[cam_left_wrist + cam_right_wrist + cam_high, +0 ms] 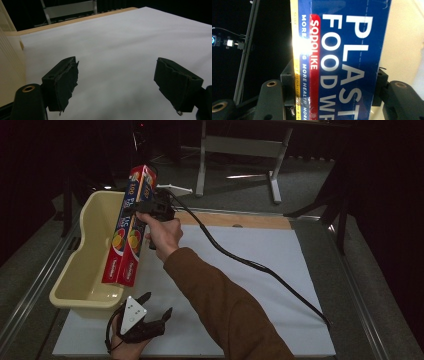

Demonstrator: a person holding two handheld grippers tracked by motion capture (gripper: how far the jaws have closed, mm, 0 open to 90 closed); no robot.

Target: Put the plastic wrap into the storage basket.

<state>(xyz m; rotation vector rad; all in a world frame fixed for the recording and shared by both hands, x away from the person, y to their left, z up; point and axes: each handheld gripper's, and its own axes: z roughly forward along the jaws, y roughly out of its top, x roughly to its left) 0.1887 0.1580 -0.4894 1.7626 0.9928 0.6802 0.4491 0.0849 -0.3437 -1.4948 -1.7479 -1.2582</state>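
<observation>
The cream tub (85, 270) sits at the left edge of your white table (280, 270). Your right gripper (145, 207) is clamped on the long food-wrap box (129, 232), holding it upright over the tub's right rim. Your left gripper (152, 312) rests at the table's near edge, jaws spread wide and holding nothing.

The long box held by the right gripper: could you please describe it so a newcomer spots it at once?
Find the cream plastic tub at the white mat's left edge. The long box stands tilted over it, clamped in the right gripper, the one colourful thing there: red and blue with fruit pictures.
</observation>
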